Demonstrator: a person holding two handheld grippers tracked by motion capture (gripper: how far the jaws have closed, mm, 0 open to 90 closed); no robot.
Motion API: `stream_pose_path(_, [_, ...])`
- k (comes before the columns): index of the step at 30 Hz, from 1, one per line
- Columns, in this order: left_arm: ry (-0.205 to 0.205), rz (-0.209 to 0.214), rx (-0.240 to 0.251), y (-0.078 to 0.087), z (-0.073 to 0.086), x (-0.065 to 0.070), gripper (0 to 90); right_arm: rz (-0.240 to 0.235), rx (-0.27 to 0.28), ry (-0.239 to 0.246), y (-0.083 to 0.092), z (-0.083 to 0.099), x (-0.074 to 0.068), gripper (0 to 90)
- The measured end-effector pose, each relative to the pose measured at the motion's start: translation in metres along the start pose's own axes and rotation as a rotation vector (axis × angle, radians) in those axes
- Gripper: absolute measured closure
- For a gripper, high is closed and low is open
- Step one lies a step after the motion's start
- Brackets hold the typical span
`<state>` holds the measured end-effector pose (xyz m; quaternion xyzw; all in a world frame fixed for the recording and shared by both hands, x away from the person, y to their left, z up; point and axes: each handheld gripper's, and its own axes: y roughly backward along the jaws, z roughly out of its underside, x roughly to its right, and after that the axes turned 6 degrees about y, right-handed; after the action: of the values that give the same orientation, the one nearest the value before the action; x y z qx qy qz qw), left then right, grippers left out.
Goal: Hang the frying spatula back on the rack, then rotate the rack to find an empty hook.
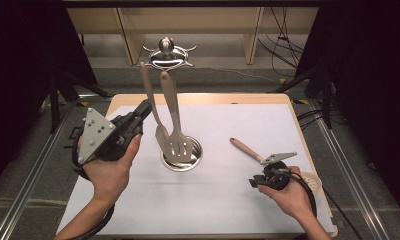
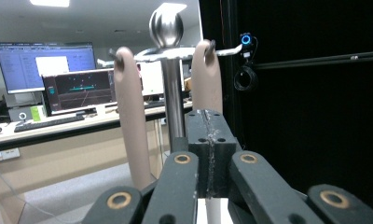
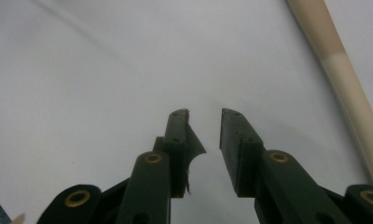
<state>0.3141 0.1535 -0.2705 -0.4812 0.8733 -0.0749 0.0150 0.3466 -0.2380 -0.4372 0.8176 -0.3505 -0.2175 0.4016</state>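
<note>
Right hand [image 1: 288, 192] hides the utensil's [image 1: 315, 182] handle end; left gripper [image 2: 208, 140] blocks rack pole's [image 2: 173, 100] base.

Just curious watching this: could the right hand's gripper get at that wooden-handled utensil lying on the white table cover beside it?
Probably yes. The right gripper has its jaws apart, and the wooden-handled utensil lies close ahead on the white cover, with nothing between them.

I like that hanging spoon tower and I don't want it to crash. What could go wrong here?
1. The left gripper, jaws shut, sits right beside the hanging utensils. A bump could swing them off the hooks or tip the stand, which looks tall over a small base.
2. The skimmer lies near the table's right edge, partly under the right hand. The open right gripper could nudge it off.
</note>
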Motion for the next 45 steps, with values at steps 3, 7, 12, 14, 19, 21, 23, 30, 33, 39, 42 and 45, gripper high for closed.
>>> stream_pose_path(3, [-0.003, 0.002, 0.019, -0.002, -0.006, 0.002, 89.7, 0.008, -0.001, 0.005, 0.000, -0.001, 0.001, 72.9])
stream_pose_path(7, [-0.021, -0.004, 0.035, -0.003, -0.010, 0.003, 89.7, 0.005, -0.002, 0.014, 0.000, -0.001, 0.000, 72.8])
stream_pose_path(12, [-0.011, 0.009, 0.040, -0.010, -0.012, 0.007, 89.7, -0.005, -0.004, 0.013, -0.002, -0.002, 0.001, 73.0])
stream_pose_path(14, [-0.014, 0.015, 0.045, -0.012, -0.014, 0.009, 89.7, -0.007, -0.004, 0.012, -0.003, -0.002, 0.000, 73.0])
stream_pose_path(19, [-0.015, 0.017, 0.060, -0.017, -0.018, 0.010, 89.7, -0.002, 0.017, 0.008, -0.006, -0.001, -0.001, 73.1])
stream_pose_path(21, [-0.012, 0.017, 0.069, -0.018, -0.019, 0.010, 89.7, -0.006, -0.005, 0.023, -0.004, -0.002, -0.001, 73.1])
stream_pose_path(23, [-0.015, 0.016, 0.064, -0.019, -0.020, 0.009, 89.7, -0.003, -0.006, 0.024, -0.004, -0.003, -0.002, 73.2])
stream_pose_path(30, [-0.019, 0.027, 0.080, -0.024, -0.023, 0.011, 89.7, -0.005, -0.005, 0.027, -0.004, -0.005, -0.002, 73.3])
stream_pose_path(33, [-0.019, 0.035, 0.092, -0.029, -0.024, 0.014, 89.7, -0.008, -0.009, 0.026, -0.005, -0.005, -0.002, 73.3])
stream_pose_path(39, [-0.028, 0.036, 0.071, -0.037, -0.024, 0.017, 89.7, -0.010, 0.016, 0.020, -0.007, -0.004, -0.002, 73.4])
stream_pose_path(42, [-0.031, 0.039, 0.072, -0.042, -0.025, 0.017, 89.7, -0.010, 0.007, 0.022, -0.007, -0.004, -0.002, 73.4])
stream_pose_path(45, [-0.038, 0.041, 0.068, -0.044, -0.026, 0.019, 89.7, -0.010, 0.006, 0.017, -0.007, -0.004, -0.001, 73.4])
